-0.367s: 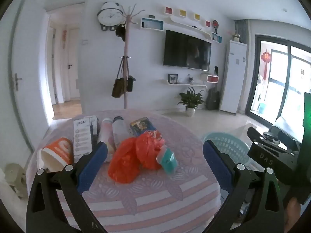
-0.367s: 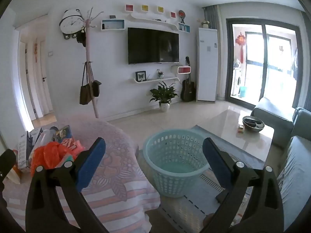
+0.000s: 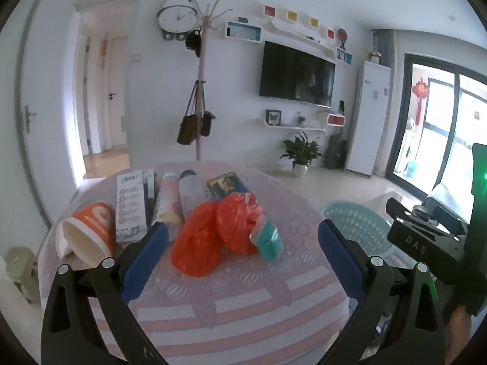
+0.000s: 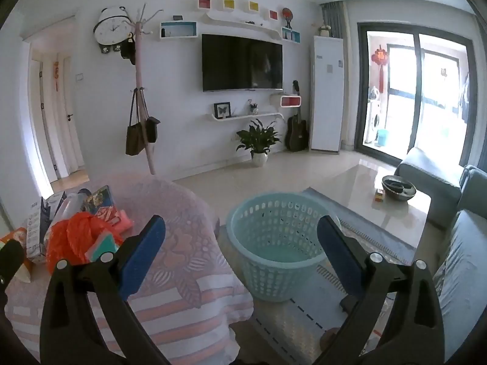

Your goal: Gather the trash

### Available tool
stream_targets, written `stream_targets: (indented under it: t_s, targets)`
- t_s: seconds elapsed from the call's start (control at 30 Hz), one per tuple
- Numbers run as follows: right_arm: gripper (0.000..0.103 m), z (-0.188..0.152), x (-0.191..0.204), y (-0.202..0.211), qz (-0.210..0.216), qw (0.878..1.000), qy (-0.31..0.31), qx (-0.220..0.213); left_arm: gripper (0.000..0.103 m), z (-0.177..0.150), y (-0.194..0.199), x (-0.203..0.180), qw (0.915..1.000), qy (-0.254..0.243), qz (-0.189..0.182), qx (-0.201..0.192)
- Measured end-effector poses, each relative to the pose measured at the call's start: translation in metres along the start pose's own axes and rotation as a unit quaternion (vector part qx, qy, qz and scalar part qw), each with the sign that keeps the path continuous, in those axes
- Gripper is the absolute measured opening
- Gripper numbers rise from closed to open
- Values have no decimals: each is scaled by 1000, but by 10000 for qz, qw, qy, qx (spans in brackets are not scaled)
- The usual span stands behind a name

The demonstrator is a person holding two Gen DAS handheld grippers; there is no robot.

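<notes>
Trash lies in a heap on the round table (image 3: pixel 243 304): two crumpled orange plastic bags (image 3: pixel 197 243), a teal packet (image 3: pixel 268 241), an orange paper cup (image 3: pixel 88 234) on its side, a white box (image 3: pixel 131 206), two bottles (image 3: pixel 188 191) and a dark snack packet (image 3: pixel 225 182). My left gripper (image 3: pixel 243 255) hangs open above the table's near part, short of the bags, nothing between its blue pads. The right gripper (image 4: pixel 240 249) is open too, off the table's right edge, facing the light blue basket (image 4: pixel 277 237) on the floor. The orange bags (image 4: pixel 73 237) show at the left of the right wrist view.
The right gripper's black body (image 3: pixel 426 237) sits at the right edge of the left wrist view. A glass coffee table (image 4: pixel 380 206) and grey sofa (image 4: pixel 456 243) stand right of the basket. A coat stand (image 3: pixel 199 100) rises behind the table.
</notes>
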State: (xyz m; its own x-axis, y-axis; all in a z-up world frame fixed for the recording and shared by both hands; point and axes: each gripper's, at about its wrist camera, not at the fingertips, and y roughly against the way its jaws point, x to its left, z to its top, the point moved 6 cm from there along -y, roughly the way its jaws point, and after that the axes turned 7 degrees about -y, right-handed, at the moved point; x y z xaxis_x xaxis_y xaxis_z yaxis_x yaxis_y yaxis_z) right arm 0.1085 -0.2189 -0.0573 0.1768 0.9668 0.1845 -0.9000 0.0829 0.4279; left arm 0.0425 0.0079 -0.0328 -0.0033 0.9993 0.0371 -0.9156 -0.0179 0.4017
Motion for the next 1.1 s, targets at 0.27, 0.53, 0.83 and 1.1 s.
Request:
stream_targets:
  t_s: [0.27, 0.53, 0.83, 1.1]
  targets:
    - [95, -4, 1, -3, -26, 10000, -11, 74, 95, -2, -2, 7, 9998, 141, -17, 127]
    - [95, -4, -2, -7, -35, 9999, -78, 118, 95, 0, 1, 5, 9999, 65, -38, 150]
    - [95, -2, -2, -6, -46, 9999, -78, 102, 95, -5, -6, -1, 9998, 81, -70, 144]
    - [95, -3, -1, -5, -30, 9999, -79, 115, 95, -7, -8, 0, 9998, 60, -61, 153]
